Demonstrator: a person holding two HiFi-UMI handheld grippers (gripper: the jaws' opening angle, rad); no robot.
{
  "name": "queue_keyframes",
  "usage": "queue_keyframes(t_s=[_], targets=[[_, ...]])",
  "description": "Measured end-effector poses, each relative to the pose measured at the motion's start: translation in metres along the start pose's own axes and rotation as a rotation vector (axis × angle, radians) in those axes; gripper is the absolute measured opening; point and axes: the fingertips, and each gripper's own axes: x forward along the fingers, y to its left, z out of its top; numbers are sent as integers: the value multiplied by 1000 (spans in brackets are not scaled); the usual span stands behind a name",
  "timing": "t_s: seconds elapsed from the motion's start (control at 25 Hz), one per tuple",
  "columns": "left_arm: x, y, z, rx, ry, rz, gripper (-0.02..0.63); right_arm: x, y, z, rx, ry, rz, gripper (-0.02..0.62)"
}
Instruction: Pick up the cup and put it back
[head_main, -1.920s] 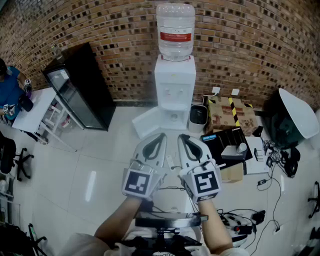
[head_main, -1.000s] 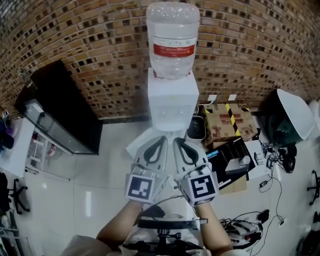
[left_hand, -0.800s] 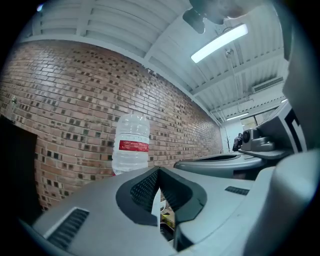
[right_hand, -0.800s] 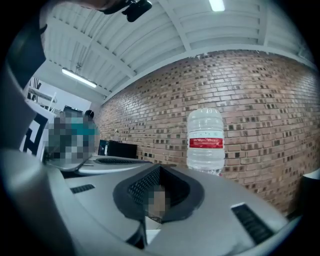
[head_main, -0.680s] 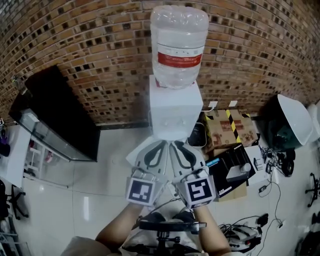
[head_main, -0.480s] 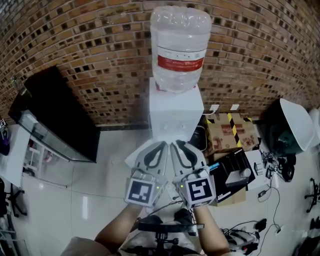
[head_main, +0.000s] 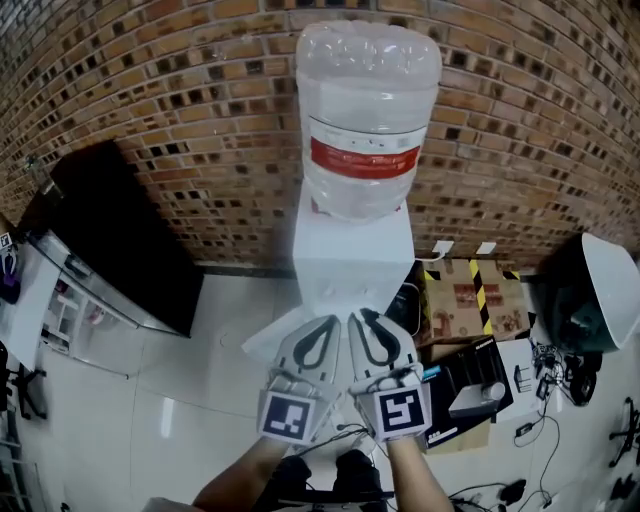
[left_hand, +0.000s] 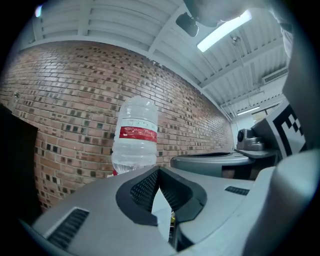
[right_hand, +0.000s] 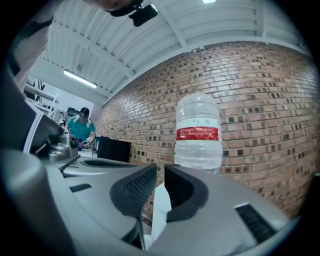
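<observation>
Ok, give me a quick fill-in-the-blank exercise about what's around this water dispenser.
The water bottle on the white dispenser carries a ___ label. The wall behind it is built of ___. In the head view, the taped cardboard box stands on the dispenser's ___ side.
Missing words: red; brick; right.
</observation>
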Motion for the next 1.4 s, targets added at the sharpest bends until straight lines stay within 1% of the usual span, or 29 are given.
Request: queue_keyframes(t_s=[0.16, 0.28, 0.36, 0.44, 0.6, 0.72, 0.92, 1.12, 1.24, 1.4], targets=[[15, 7, -40, 16, 24, 3, 3, 20, -20, -42, 7, 6, -29, 52], [22, 14, -78, 16, 27, 9, 3, 31, -28, -84, 21, 16, -44, 52], [25, 17, -107, 2, 17, 12, 3, 38, -33, -115, 8, 21, -56, 52], [23, 17, -139, -17, 9, 14, 3, 42, -36, -149, -5, 28, -71, 54], [15, 19, -205, -16, 16, 14, 3, 51, -37, -220, -5, 53, -84, 52], [11, 24, -257, -16, 21, 14, 3, 58, -36, -272, -3, 48, -93, 52], [5, 33, -344, -31, 1, 31, 3, 72, -34, -364, -8, 37, -97, 54], [-3, 37, -431, -21, -13, 33, 3, 80, -31, -455, -2, 27, -103, 54], [-4, 43, -477, -18, -6, 35, 3, 88, -33, -501, 8, 23, -111, 54], [-2, 47, -525, -33, -20, 39, 3, 99, -36, -550, 11, 4, -123, 54]])
